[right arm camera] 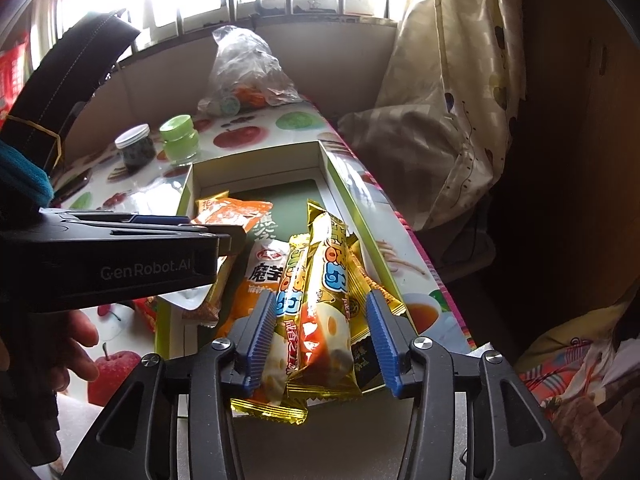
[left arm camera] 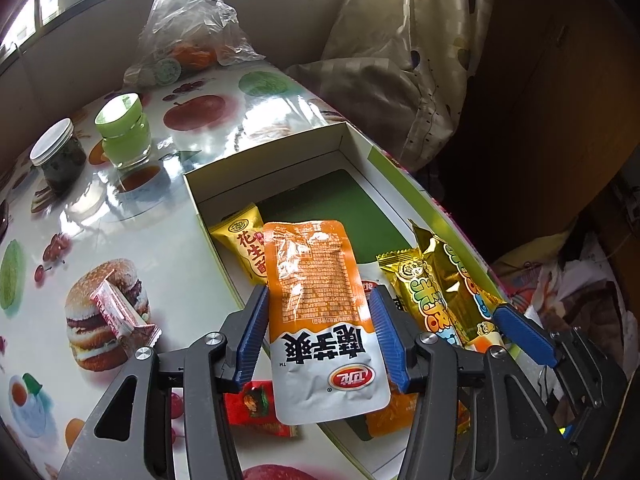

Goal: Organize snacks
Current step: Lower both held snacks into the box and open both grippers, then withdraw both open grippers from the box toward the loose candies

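Snacks are being sorted into an open box point(left arm camera: 352, 140) on a printed table point(left arm camera: 120, 216). An orange pouch point(left arm camera: 320, 304) is seen between the pads of the left gripper point(left arm camera: 320, 332), its long axis running along the fingers from 6 o'clock to 12 o'clock, white end nearest the camera. Both pads stand at the pouch's edges; whether they press on it cannot be told. The pouch appears to hang over the box's near left wall, above a yellow packet point(left arm camera: 244, 252) already inside. In the right wrist view, gold bars point(right arm camera: 320, 300) lie in the box between the pads of the right gripper point(right arm camera: 320, 332), long axes also toward 12 o'clock. A gap shows at the right pad, so these jaws are judged open and free of the bars. The left gripper is nearer the pouch. The coming move is judged to turn on lowering the pouch toward 12 o'clock into the bare floor beside the bars. A pink packet point(left arm camera: 120, 316) at 9 o'clock and a red packet point(left arm camera: 260, 408) at 7 o'clock lie outside the box.
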Motion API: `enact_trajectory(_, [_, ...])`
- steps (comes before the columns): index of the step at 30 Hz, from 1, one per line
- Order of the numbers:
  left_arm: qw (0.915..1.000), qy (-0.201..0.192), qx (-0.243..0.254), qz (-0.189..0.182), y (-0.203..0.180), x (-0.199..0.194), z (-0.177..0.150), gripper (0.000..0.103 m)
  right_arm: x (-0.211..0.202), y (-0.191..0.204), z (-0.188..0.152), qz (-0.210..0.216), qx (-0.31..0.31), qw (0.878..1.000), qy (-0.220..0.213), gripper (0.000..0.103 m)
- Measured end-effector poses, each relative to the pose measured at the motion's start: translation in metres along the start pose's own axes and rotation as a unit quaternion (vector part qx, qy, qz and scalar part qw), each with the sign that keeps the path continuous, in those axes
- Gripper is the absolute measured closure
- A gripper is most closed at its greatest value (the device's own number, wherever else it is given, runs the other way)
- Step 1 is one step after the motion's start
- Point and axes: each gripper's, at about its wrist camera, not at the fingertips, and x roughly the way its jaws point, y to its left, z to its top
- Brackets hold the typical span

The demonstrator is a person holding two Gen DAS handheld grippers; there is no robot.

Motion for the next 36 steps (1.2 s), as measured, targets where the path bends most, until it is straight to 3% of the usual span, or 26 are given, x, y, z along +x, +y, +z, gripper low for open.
enact_trajectory(12, [0.9994, -0.035, -0.002, 0.004, 0.002, -0.03, -0.004, 0.05, -0.014, 0.006, -0.001, -0.029, -0.009, 0.999, -0.014, 0.05])
enact_trajectory(23, [0.9967, -0.072, -0.031, 0.019, 0.023, -0.072, -0.025, 0.05, -0.048, 0.023, 0.005, -0.092, -0.031, 0.993, -0.063, 0.05])
enact_trajectory(36, [0.9944, -0.077, -0.065, 0.032, 0.053, -0.088, -0.053, 0.05, -0.062, 0.043, 0.008, -0.087, -0.052, 0.992, -0.079, 0.05])
